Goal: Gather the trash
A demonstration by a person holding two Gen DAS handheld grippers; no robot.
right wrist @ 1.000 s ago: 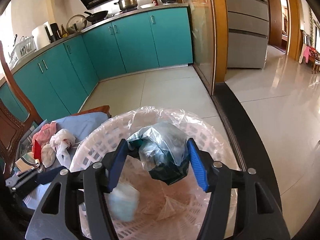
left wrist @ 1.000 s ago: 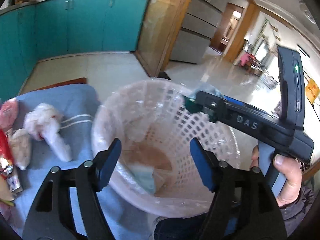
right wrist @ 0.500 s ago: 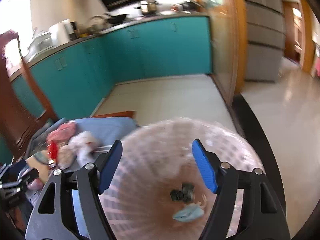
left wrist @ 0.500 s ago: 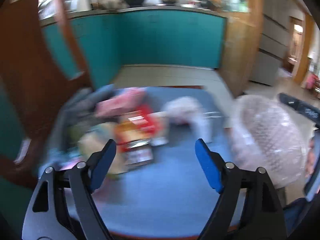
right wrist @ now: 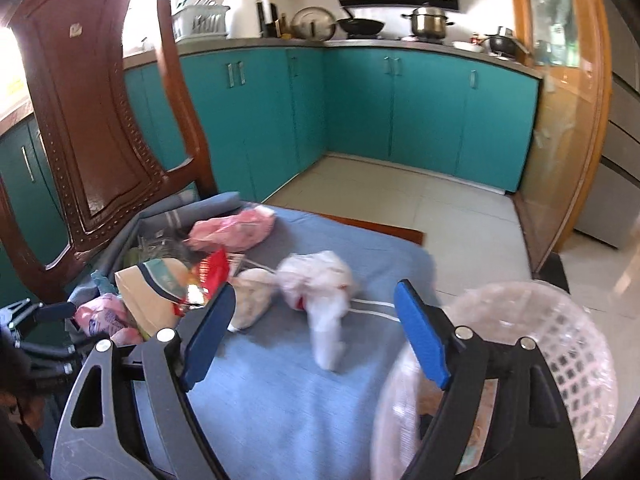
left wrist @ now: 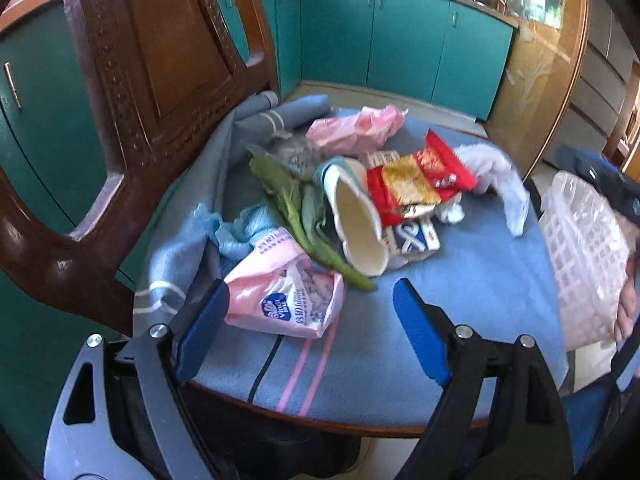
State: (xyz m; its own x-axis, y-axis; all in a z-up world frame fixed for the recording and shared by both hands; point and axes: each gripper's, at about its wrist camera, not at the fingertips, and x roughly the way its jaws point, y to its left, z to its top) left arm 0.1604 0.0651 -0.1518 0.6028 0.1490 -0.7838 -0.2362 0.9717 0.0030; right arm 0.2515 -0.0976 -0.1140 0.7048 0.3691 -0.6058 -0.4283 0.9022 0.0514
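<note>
Trash lies on a blue cloth point(left wrist: 460, 292) over a chair seat: a pink tissue pack point(left wrist: 286, 300), a paper cup point(left wrist: 356, 220) on its side, green leaves point(left wrist: 296, 208), a red and gold wrapper point(left wrist: 416, 182), a pink bag point(left wrist: 356, 130) and a white plastic bag point(right wrist: 324, 284). My left gripper point(left wrist: 308, 332) is open and empty, close above the tissue pack. My right gripper point(right wrist: 316, 332) is open and empty, just short of the white bag. A lined white lattice basket point(right wrist: 556, 368) stands at the right and also shows in the left wrist view point(left wrist: 584, 248).
The carved wooden chair back point(left wrist: 160, 60) rises at the left. Teal kitchen cabinets point(right wrist: 420, 108) and a tiled floor point(right wrist: 460, 208) lie beyond. A hand point(left wrist: 628, 312) is at the basket's right edge.
My right gripper let a dark bagged bundle drop into the basket and swung left toward the chair. My left gripper swung left from the basket to the trash pile.
</note>
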